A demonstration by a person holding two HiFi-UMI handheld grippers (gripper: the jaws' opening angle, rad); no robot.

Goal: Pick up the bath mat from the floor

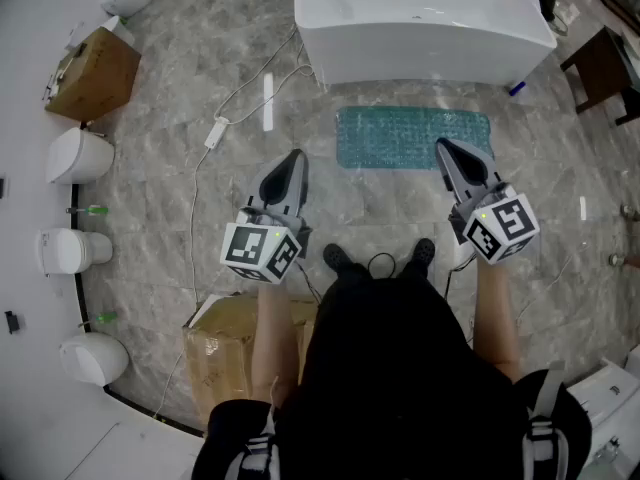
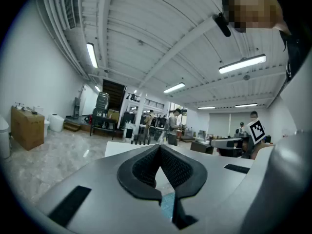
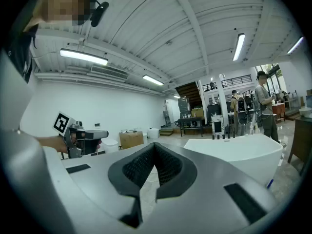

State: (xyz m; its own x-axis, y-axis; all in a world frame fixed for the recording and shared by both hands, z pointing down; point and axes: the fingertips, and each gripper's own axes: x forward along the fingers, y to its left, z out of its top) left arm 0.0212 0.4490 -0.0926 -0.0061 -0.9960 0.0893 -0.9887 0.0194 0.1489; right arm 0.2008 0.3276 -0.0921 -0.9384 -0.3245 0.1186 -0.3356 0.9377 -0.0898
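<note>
The teal bath mat (image 1: 415, 136) lies flat on the grey marble floor, just in front of the white bathtub (image 1: 420, 18). My left gripper (image 1: 296, 155) hangs above the floor to the left of the mat, its jaws shut with nothing in them. A sliver of the mat (image 2: 167, 206) shows below the left gripper's (image 2: 159, 146) closed tips. My right gripper (image 1: 443, 145) is over the mat's near right part, raised above it. In its own view the right gripper (image 3: 154, 145) has its tips together and holds nothing.
Three white toilets (image 1: 80, 156) line the left wall beside a cardboard box (image 1: 95, 73). Another box (image 1: 225, 353) sits behind my left side. A white cable with an adapter (image 1: 216, 133) trails across the floor. A dark stool (image 1: 600, 68) stands at the right.
</note>
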